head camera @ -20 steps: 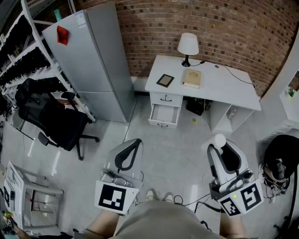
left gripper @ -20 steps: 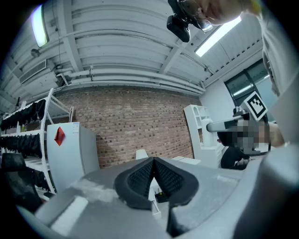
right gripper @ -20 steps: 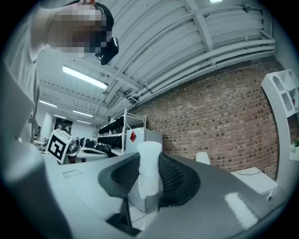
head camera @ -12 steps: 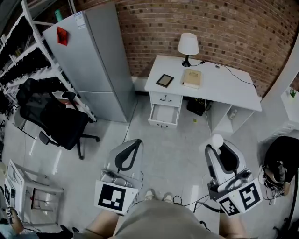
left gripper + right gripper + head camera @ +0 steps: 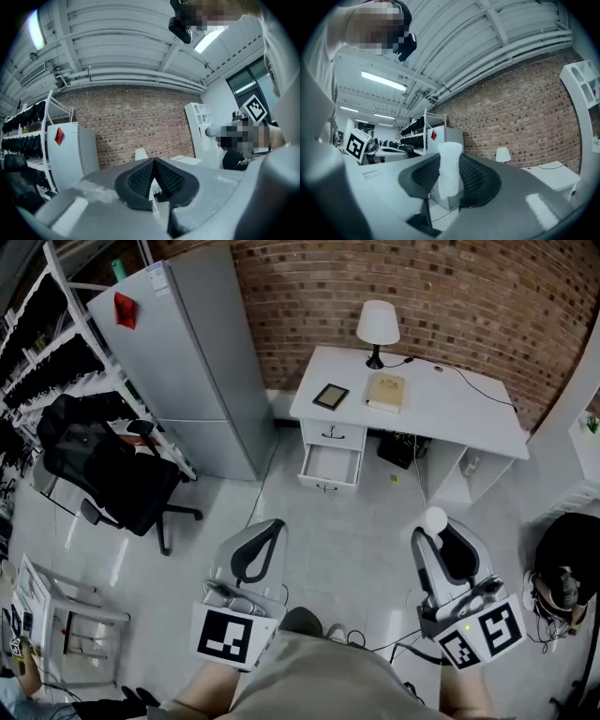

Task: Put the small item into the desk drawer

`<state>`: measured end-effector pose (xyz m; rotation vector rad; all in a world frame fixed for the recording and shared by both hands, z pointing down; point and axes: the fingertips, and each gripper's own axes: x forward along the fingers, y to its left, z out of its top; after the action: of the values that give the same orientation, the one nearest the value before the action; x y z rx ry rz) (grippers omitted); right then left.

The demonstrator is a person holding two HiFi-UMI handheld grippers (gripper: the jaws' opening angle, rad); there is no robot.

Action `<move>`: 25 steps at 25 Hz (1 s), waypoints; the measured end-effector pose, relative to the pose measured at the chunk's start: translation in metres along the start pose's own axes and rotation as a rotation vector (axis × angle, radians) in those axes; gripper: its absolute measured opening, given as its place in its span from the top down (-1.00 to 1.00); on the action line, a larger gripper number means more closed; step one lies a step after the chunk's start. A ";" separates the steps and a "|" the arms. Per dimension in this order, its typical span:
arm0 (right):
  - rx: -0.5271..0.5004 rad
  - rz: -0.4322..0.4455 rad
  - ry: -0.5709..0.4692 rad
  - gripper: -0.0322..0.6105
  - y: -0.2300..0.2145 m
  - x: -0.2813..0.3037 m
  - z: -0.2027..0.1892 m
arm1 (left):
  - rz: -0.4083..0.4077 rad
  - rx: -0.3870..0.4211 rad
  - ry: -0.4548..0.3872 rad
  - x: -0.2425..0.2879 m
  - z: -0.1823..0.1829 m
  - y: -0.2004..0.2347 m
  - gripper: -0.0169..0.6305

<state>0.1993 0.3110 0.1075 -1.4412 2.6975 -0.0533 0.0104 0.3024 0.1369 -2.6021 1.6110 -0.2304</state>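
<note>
A black office chair (image 5: 108, 474) is seen far to the left of the white desk (image 5: 450, 413). A tall grey fridge (image 5: 178, 362) is placed near the left end of the desk, against the brick wall (image 5: 469, 296).

The left gripper (image 5: 270, 529) is held level, well in front of the desk and a little to the left of its drawers. In the left gripper view its dark pads (image 5: 140, 178) are pressed together at the tips, and nothing is caught between them.

Under the left part of the desk the upper drawer (image 5: 333, 436) is closed and the lower drawer (image 5: 330, 465) is pulled open. On the desk top a small dark tablet (image 5: 330, 397) is laid near the left front edge, with a tan book (image 5: 385, 393) just to its right. A white lamp (image 5: 378, 326) is set at the back edge.

The right gripper (image 5: 439, 531) is held level, well in front of the right half of the desk. The small item (image 5: 435, 519), white and roll-shaped, is pinched upright between the ribbed pads of this gripper, as is shown in the right gripper view. The item is kept well apart from the desk and is not in the open drawer.
</note>
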 end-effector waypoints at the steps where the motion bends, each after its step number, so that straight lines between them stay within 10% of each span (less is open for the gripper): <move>1: 0.005 0.003 0.002 0.51 0.000 0.000 -0.002 | 0.002 0.000 0.000 0.000 -0.001 -0.001 0.94; 25: 0.023 0.009 0.111 0.51 -0.045 0.194 -0.057 | -0.048 -0.030 0.022 0.146 -0.036 0.124 0.94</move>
<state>0.1245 0.1244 0.1570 -1.4613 2.7804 -0.1683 -0.0412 0.1175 0.1681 -2.6723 1.5726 -0.2406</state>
